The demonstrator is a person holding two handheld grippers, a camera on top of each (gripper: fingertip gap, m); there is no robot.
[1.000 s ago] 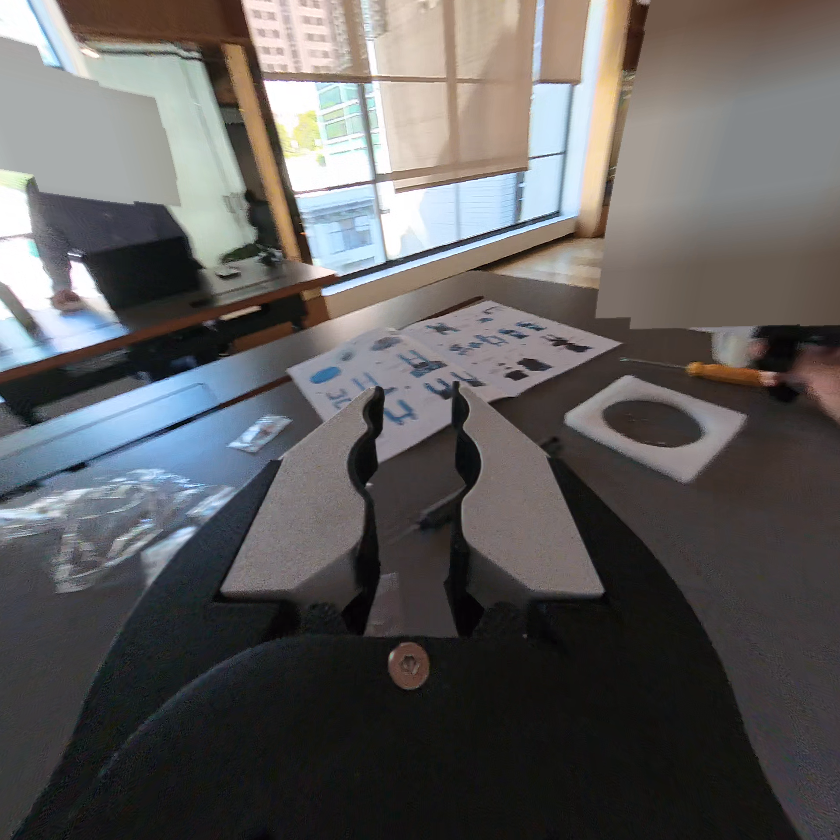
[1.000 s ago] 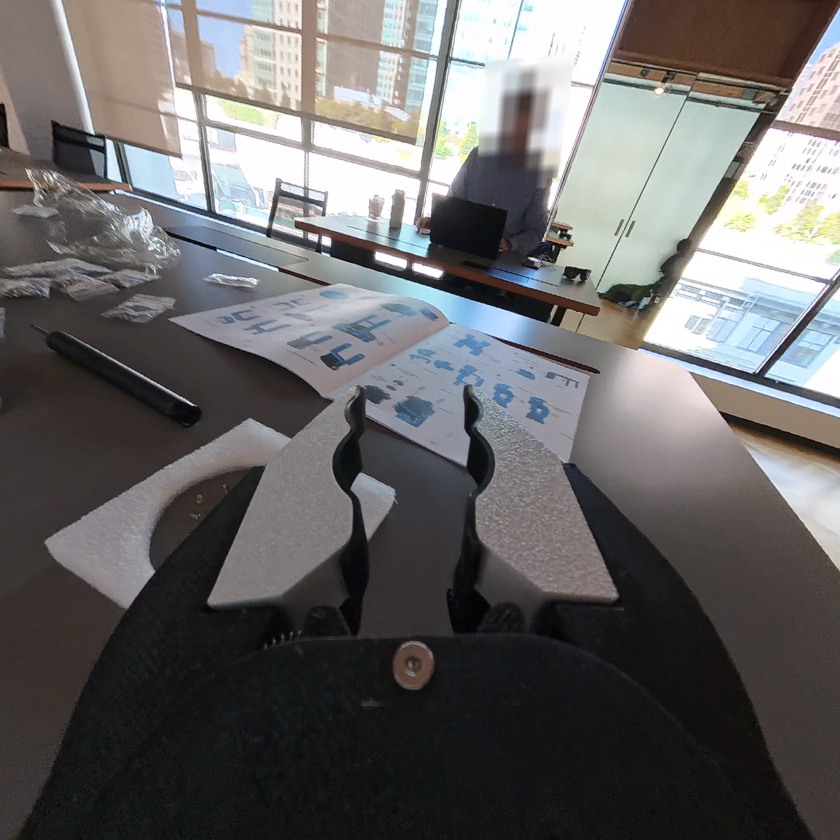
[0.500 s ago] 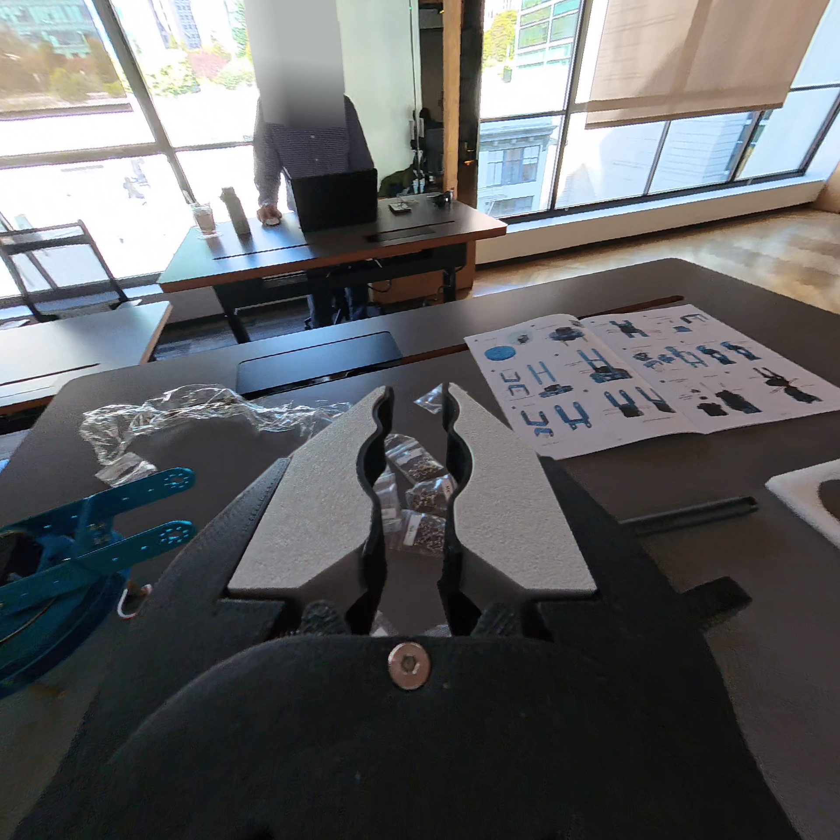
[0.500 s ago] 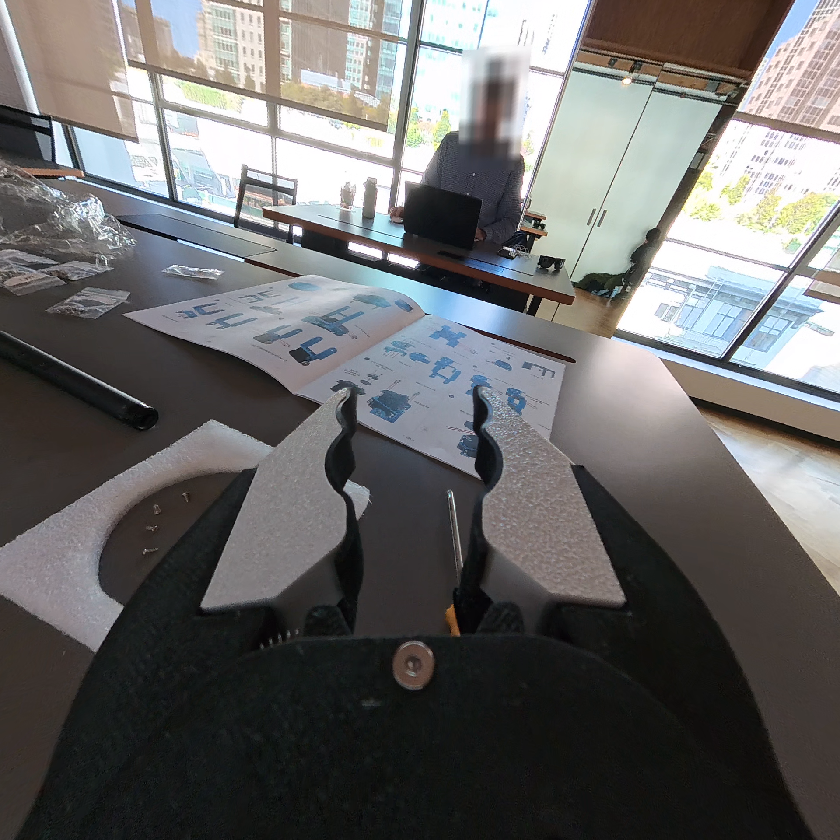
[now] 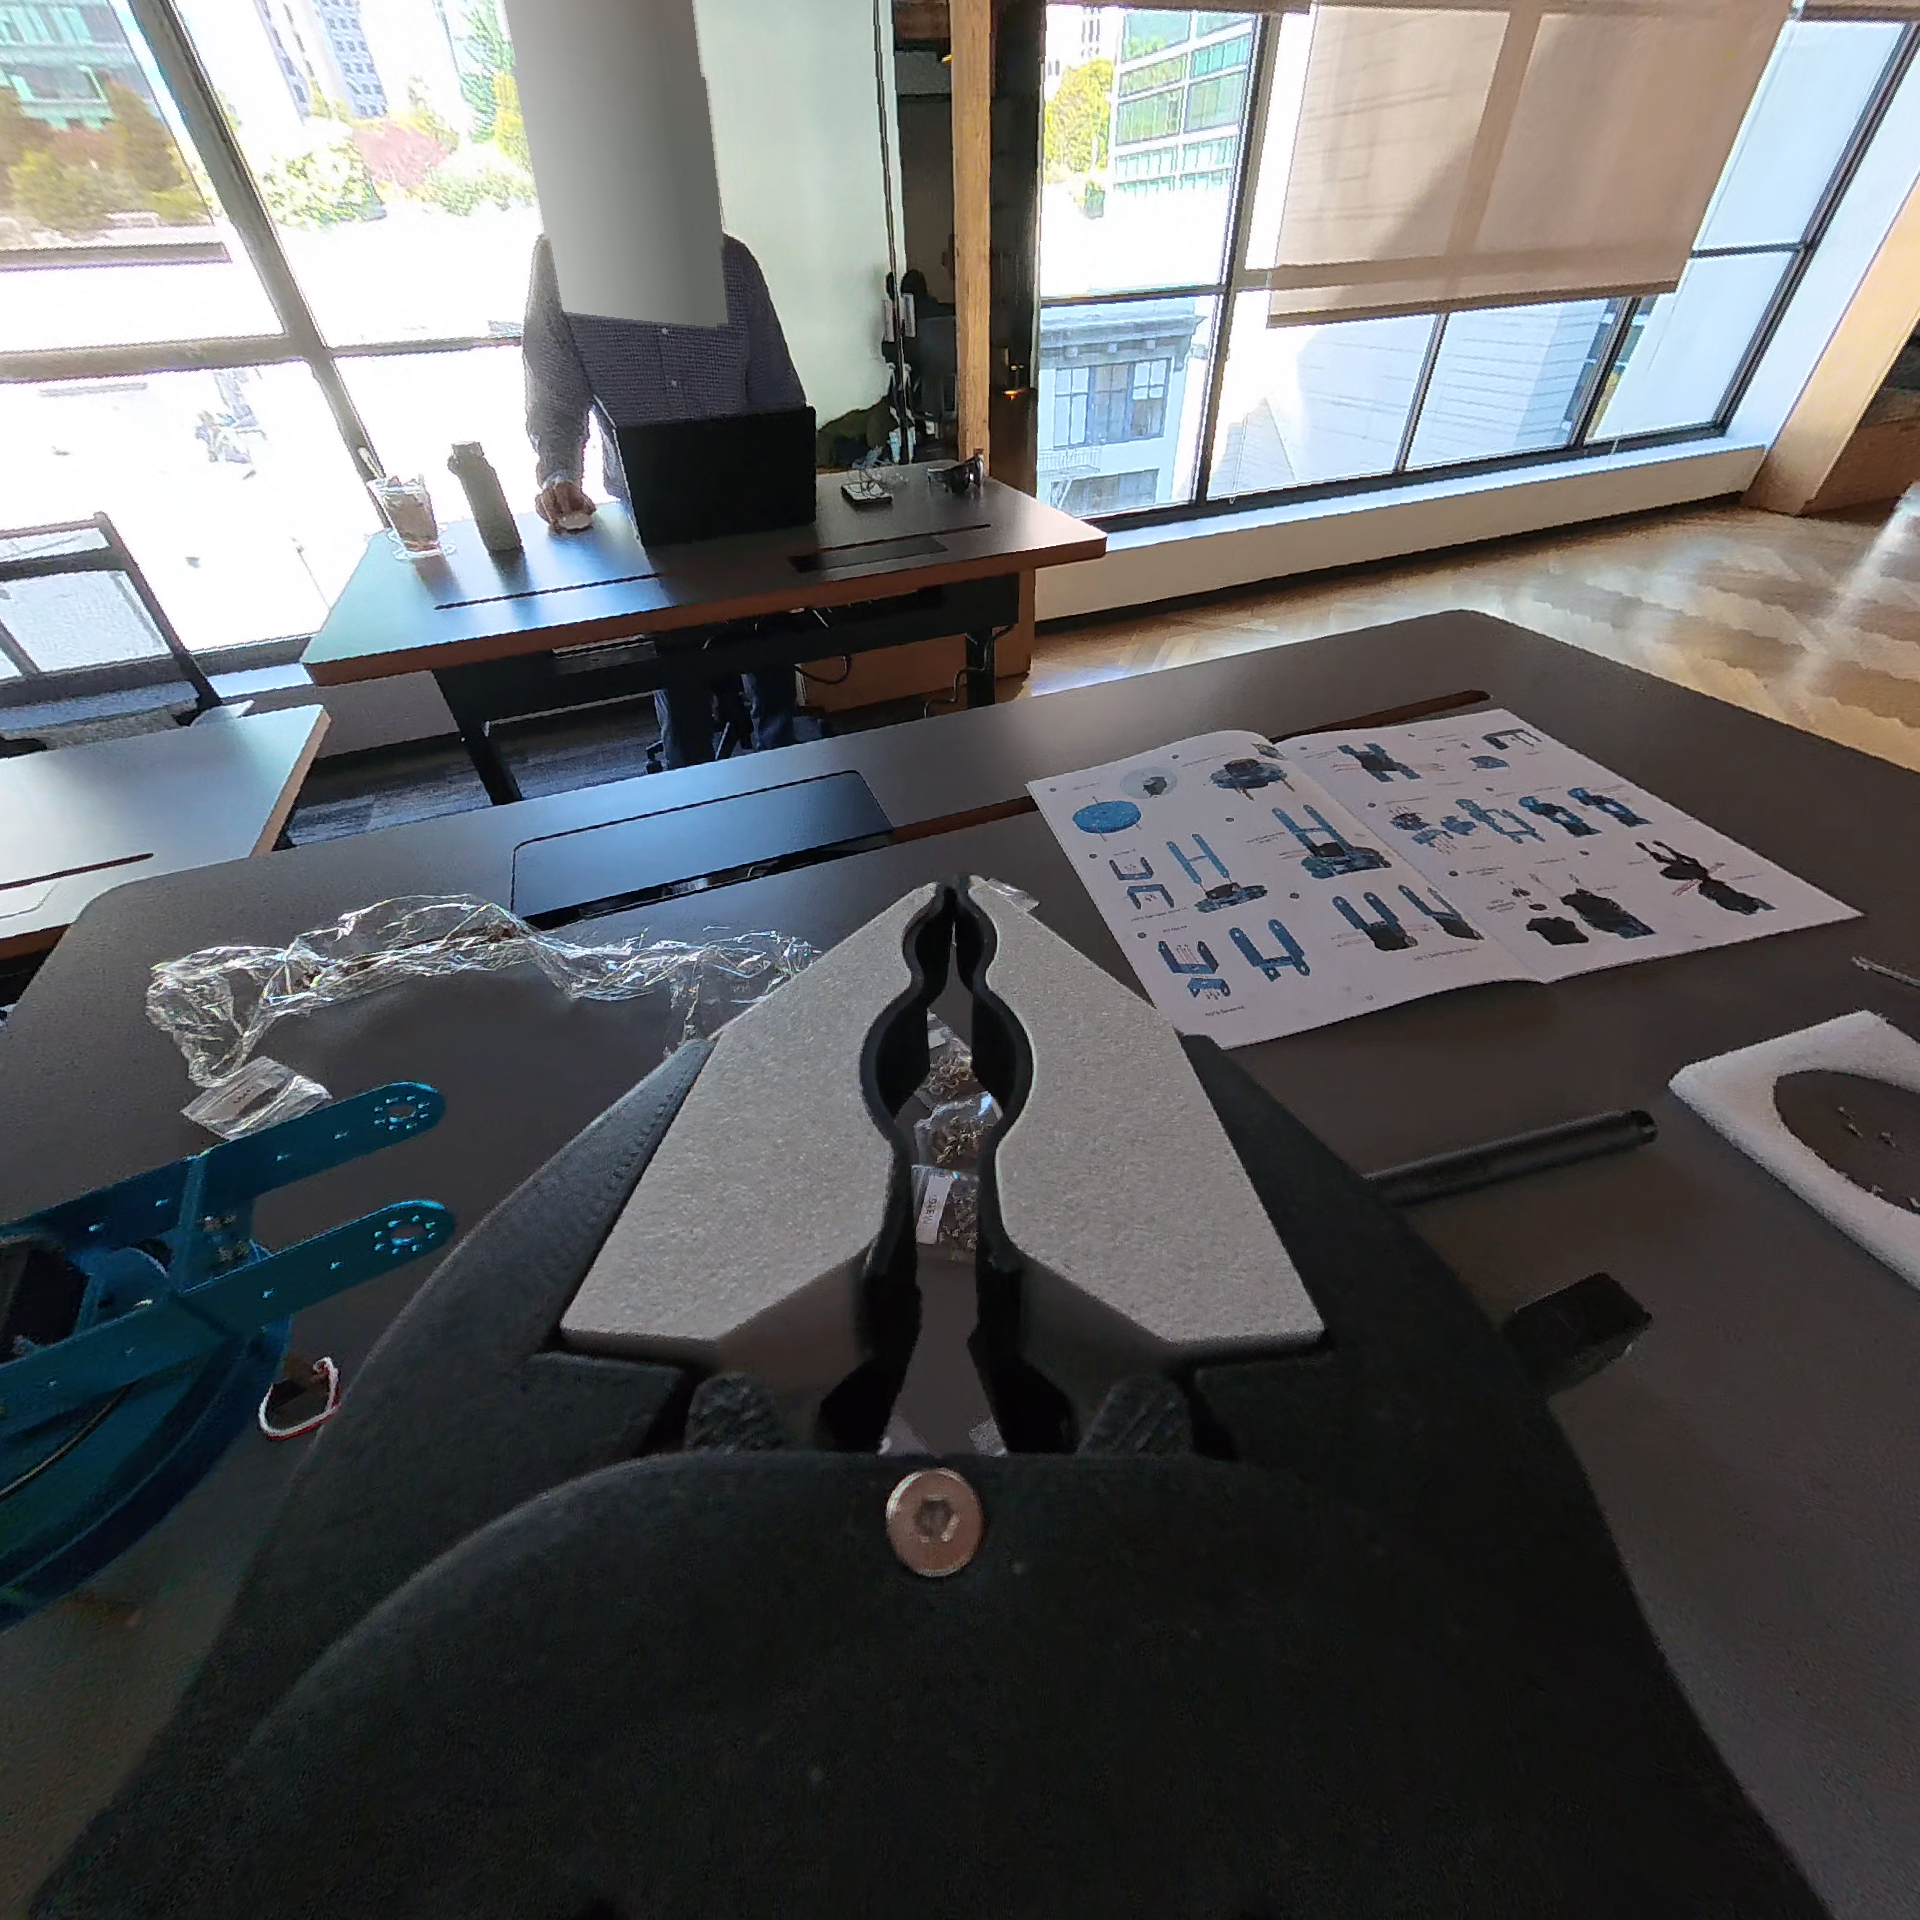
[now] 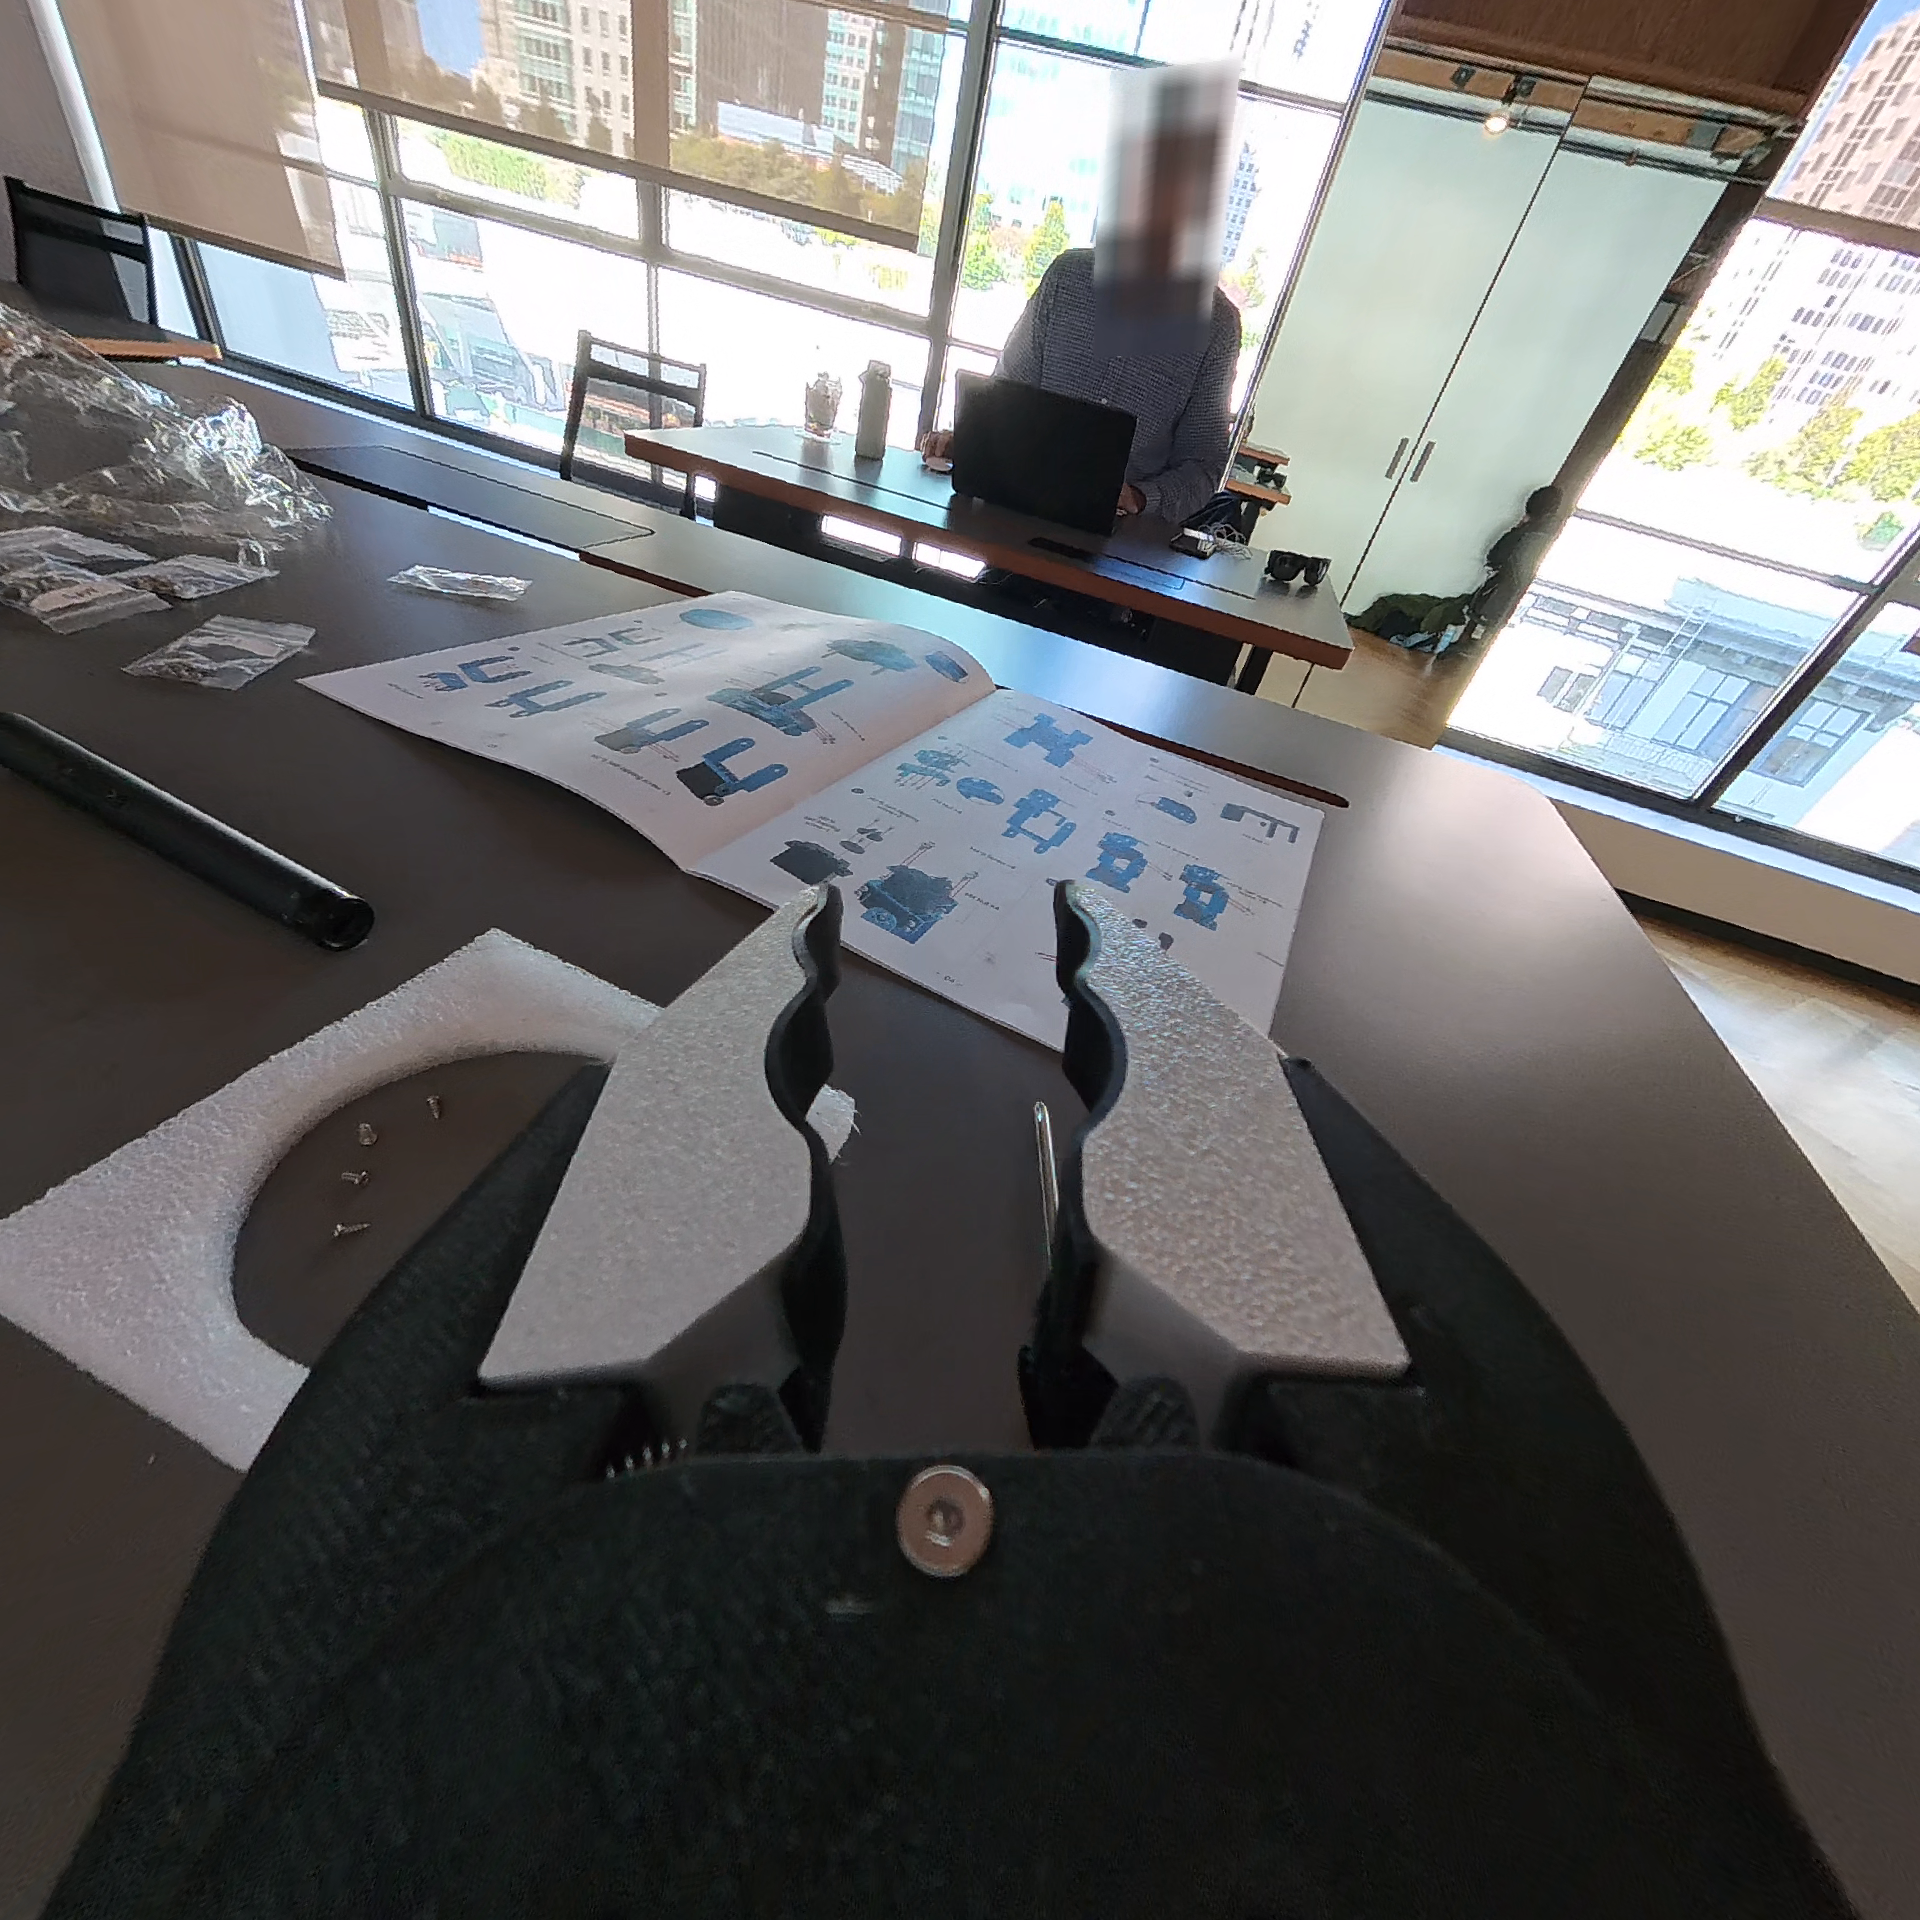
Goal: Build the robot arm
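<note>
On the dark bench, at the far left, a blue metal bracket assembly with perforated arms is seen. Beyond it a crumpled clear plastic wrap is spread.

The left tool is held just above the bench, right of the bracket. Its fingertips are pressed together, and nothing can be seen pinched between them. Under its fingers several small clear bags of metal hardware are lying. A white label is carried by one bag, but its writing is too small to be read.

Further right, a black slender rod is laid flat, near an open white instruction booklet with blue and black drawings. Small printed text is present on its pages. No brand can be made out.

Next, a white square foam piece with a round cut-out is found, and four tiny screws are scattered inside the cut-out.

The right tool is spread wide, partly over the right corner of the foam. A thin metal shaft is seen just beside the inner face of its right finger. Whether they touch cannot be told, and the shaft is not gripped.
</note>
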